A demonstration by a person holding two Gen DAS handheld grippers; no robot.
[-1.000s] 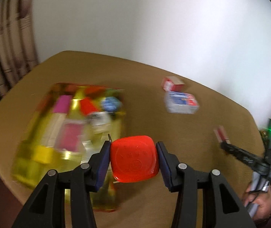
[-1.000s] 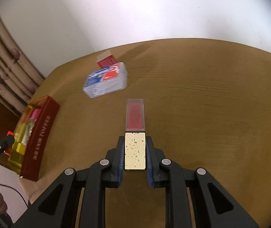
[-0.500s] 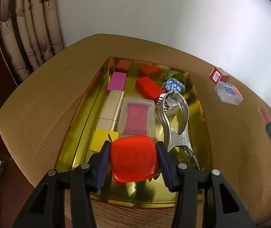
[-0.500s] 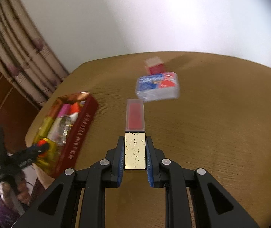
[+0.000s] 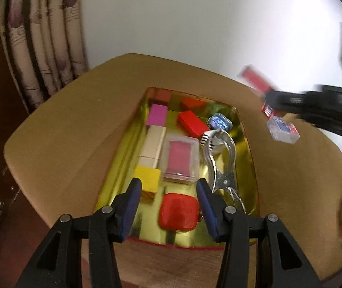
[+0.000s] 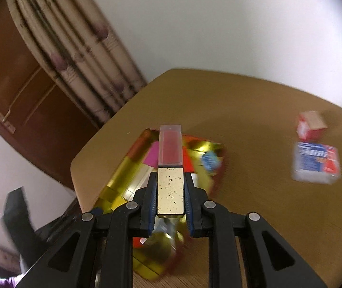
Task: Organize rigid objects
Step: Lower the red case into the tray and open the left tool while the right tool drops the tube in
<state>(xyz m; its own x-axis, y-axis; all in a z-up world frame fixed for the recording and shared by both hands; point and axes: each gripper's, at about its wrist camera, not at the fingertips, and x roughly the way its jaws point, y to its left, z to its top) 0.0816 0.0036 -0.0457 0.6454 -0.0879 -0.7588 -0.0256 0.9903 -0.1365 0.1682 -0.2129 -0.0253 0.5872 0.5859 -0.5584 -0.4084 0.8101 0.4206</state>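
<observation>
Curtains and a pale wall frame the tan tabletop (image 5: 70, 144), where your gold tray (image 5: 247, 144) sits crowded with blocks. Your left tongs (image 5: 168, 199) stand partly spread, empty; the red square lid (image 5: 179, 212) lies on the tray floor at six o'clock, seemingly clear of the pads, though blur makes that uncertain. Your right tongs (image 6: 170, 192) clamp the gold-capped lipstick tube (image 6: 170, 168), poised over the tray. Lower it flat into the open strip near the metal clamp (image 5: 221, 163), at three o'clock, and release low. Two boxes wait outside.
</observation>
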